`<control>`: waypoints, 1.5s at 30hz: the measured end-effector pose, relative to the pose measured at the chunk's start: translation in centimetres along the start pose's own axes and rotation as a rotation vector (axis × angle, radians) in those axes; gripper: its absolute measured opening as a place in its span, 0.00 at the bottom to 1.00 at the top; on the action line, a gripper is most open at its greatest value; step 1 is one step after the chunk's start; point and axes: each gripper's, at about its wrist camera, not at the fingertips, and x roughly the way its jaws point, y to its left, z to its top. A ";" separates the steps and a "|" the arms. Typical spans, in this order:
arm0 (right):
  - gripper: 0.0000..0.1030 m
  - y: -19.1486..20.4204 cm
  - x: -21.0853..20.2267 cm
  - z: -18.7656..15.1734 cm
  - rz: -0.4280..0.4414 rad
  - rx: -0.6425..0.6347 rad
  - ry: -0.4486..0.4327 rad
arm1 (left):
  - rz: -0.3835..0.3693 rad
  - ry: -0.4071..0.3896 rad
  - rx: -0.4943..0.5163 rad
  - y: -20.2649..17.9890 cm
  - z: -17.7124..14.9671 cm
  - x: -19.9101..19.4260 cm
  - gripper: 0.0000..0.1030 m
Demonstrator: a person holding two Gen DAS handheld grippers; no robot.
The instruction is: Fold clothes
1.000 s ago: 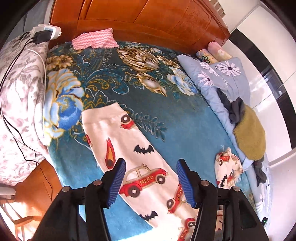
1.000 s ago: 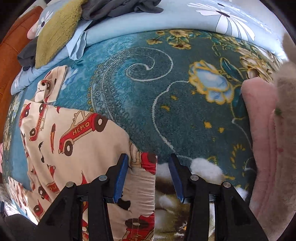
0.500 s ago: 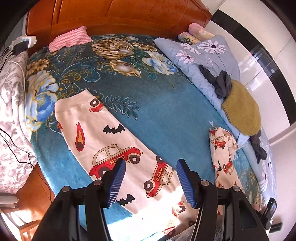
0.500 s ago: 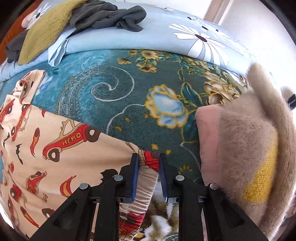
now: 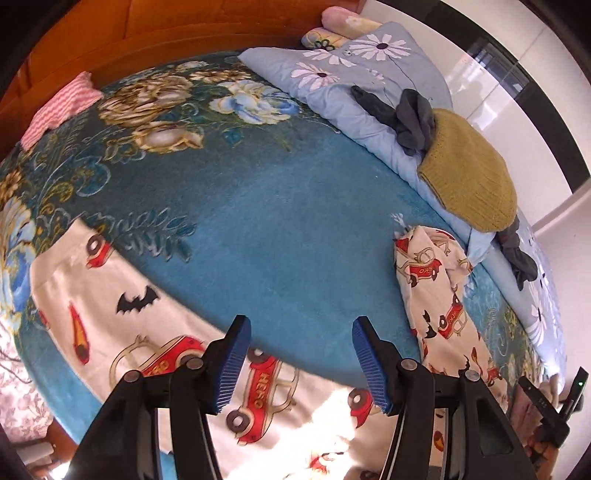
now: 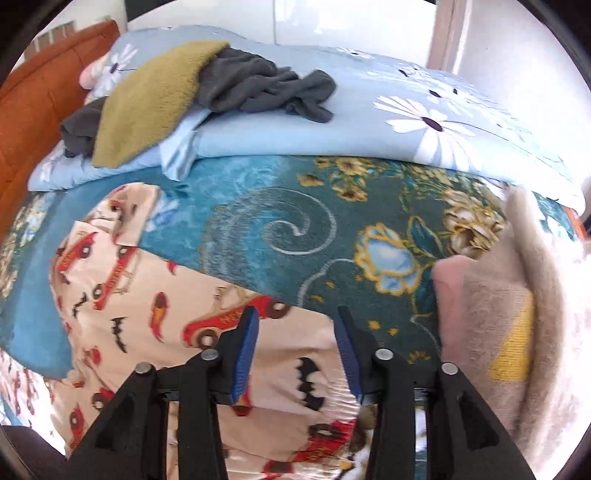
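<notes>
Cream children's pants (image 5: 110, 310) printed with red cars, bats and flames lie spread on the teal floral blanket (image 5: 277, 229). One leg runs to the left; the other leg (image 5: 436, 273) lies crumpled at the right. My left gripper (image 5: 299, 365) is open and empty above the crotch area. In the right wrist view the pants (image 6: 155, 317) fill the lower left. My right gripper (image 6: 295, 354) is open over the waistband (image 6: 314, 373), with nothing between its fingers.
A light blue daisy quilt (image 6: 369, 122) lies along the far side, with an olive knit (image 6: 147, 96) and dark grey clothes (image 6: 258, 85) on it. A pink-beige fluffy garment (image 6: 509, 302) lies right. A pink striped cloth (image 5: 59, 107) sits near the wooden headboard (image 5: 147, 33).
My right gripper was nearly shut on the waistband half a second ago and has opened and drawn back. My left gripper has moved right along the pants leg, staying open.
</notes>
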 end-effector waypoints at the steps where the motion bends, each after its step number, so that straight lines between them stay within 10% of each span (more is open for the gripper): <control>1: 0.46 0.7 0.3 -0.1 0.044 -0.002 0.020 | -0.014 0.006 0.024 -1.0 1.0 1.1 0.59; 20: 0.46 5.4 2.7 -1.1 0.064 -0.023 0.168 | -0.174 0.157 0.317 -16.0 12.0 19.7 0.59; 29: 0.46 6.1 2.9 -1.4 0.071 -0.021 0.206 | -0.057 0.226 0.696 -23.6 9.8 23.4 0.57; 32: 0.46 6.1 3.2 -1.3 0.077 -0.012 0.217 | -0.040 0.258 0.753 -24.4 9.2 23.8 0.08; 35: 0.46 6.1 3.2 -1.1 0.084 -0.002 0.220 | -0.075 0.217 0.778 -24.2 8.9 22.4 0.03; 38: 0.46 5.9 3.1 -0.9 0.091 -0.001 0.211 | -0.136 0.101 0.692 -22.0 10.3 18.7 0.03; 43: 0.46 5.5 2.7 -0.5 0.113 0.015 0.186 | -0.175 -0.180 0.235 -9.6 12.6 8.1 0.03; 45: 0.46 5.3 2.9 -0.6 0.110 0.019 0.182 | -0.135 -0.157 0.075 -4.0 11.6 6.9 0.03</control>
